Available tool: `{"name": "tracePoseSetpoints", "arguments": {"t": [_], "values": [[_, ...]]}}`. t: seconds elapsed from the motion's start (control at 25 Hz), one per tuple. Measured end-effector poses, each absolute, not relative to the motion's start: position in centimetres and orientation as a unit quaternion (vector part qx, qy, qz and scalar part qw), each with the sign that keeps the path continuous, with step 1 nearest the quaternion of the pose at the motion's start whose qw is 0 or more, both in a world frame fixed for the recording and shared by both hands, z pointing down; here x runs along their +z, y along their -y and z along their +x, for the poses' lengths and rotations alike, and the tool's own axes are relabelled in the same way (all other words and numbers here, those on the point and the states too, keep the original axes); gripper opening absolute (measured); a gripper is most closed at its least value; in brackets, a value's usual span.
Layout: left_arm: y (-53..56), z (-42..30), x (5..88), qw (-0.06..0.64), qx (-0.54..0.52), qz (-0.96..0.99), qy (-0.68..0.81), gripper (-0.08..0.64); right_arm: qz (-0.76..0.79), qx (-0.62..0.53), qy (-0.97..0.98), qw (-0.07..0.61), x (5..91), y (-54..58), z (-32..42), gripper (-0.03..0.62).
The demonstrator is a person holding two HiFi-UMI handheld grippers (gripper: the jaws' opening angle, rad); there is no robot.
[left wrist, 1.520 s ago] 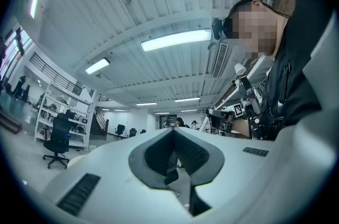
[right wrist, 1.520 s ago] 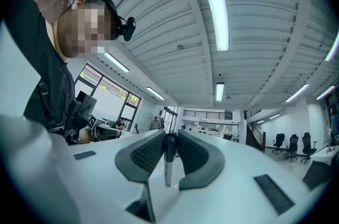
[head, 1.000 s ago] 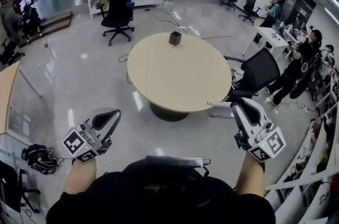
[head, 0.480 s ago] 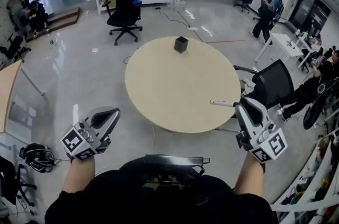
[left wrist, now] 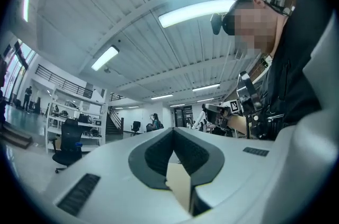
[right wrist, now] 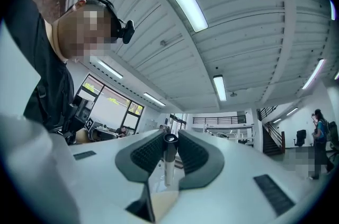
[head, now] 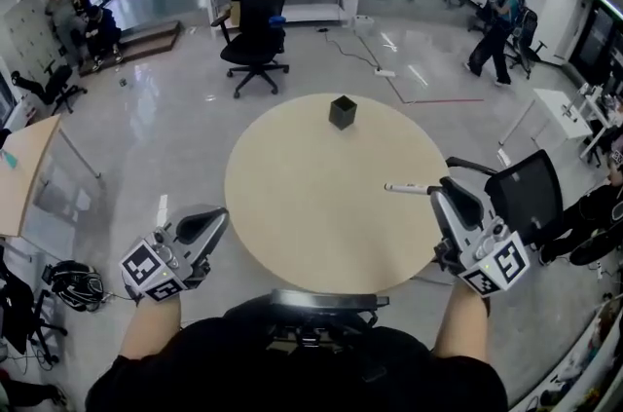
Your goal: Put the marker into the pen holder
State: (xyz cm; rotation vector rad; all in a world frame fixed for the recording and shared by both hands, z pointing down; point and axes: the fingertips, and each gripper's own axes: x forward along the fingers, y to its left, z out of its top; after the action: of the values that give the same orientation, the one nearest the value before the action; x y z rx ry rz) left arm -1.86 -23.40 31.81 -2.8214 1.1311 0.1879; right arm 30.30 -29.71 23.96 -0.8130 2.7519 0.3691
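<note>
Right gripper (head: 440,193) has its jaws clamped on the marker (head: 404,189), which pokes out sideways over the near-right part of the round worktop (head: 292,206). The pen holder (head: 342,112) sits near the far edge, well apart from it. My plan: carry it across, tip the marker upright right above the opening, and lower it in before letting go, since that mouth looks small. Left gripper (head: 206,227), jaws together on nothing, hangs by the near-left rim. Doubt I'll need it.

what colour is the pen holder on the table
The pen holder is black; the head view shows it best.
</note>
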Motion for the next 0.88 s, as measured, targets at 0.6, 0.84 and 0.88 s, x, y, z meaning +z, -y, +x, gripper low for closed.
{"name": "tracePoseSetpoints", "arguments": {"t": [0.6,0.84,0.88], "values": [[40.7,-6.8,35.6,0.014,0.086,-0.959,-0.271,-0.003,-0.367,0.131,-0.916,0.096,24.3,41.0,24.6,0.087],[50.0,-11.9,35.7,0.02,0.083,-0.97,-0.228,-0.003,-0.399,0.121,-0.906,0.08,25.1,47.5,18.2,0.087],[51.0,-12.0,35.6,0.018,0.085,-0.97,-0.226,-0.003,-0.399,0.12,-0.906,0.078,25.1,48.2,17.8,0.087]]}}
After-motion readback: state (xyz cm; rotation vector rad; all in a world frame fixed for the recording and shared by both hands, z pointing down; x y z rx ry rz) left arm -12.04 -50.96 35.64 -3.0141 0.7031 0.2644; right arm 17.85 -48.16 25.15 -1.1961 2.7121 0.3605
